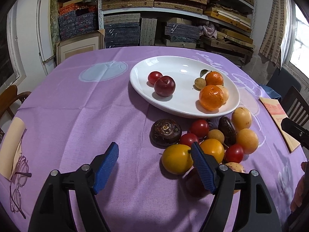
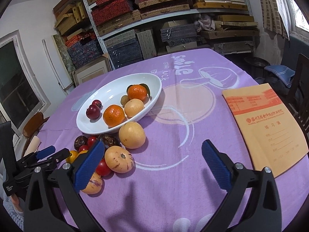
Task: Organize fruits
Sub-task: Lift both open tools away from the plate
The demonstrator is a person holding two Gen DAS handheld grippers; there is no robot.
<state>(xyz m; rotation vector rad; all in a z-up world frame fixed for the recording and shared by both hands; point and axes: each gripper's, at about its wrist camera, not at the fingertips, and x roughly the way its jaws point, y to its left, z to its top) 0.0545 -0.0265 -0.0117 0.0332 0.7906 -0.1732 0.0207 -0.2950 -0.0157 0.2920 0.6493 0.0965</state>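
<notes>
A white oval plate [image 1: 139, 77] [image 2: 154, 81] on the purple cloth holds two dark red plums [image 1: 164, 86], two oranges [image 1: 211, 97] [image 2: 114, 115] and small yellow fruits. In front of it lies a pile of loose fruit: yellow-orange fruits [image 1: 176, 159] [image 2: 132, 134], cherry tomatoes [image 1: 199, 128] and dark brown water chestnuts [image 1: 165, 132]. My left gripper [image 1: 154, 166] is open and empty, low over the cloth just left of the pile. My right gripper [image 2: 152, 164] is open and empty, right of the pile. The left gripper also shows in the right wrist view [image 2: 52, 152].
A tan exercise book [image 2: 264, 123] lies at the table's right side. Glasses [image 1: 18, 181] and a cream card [image 1: 11, 147] lie at the left edge. Chairs stand at both sides, and shelves of boxes behind the table.
</notes>
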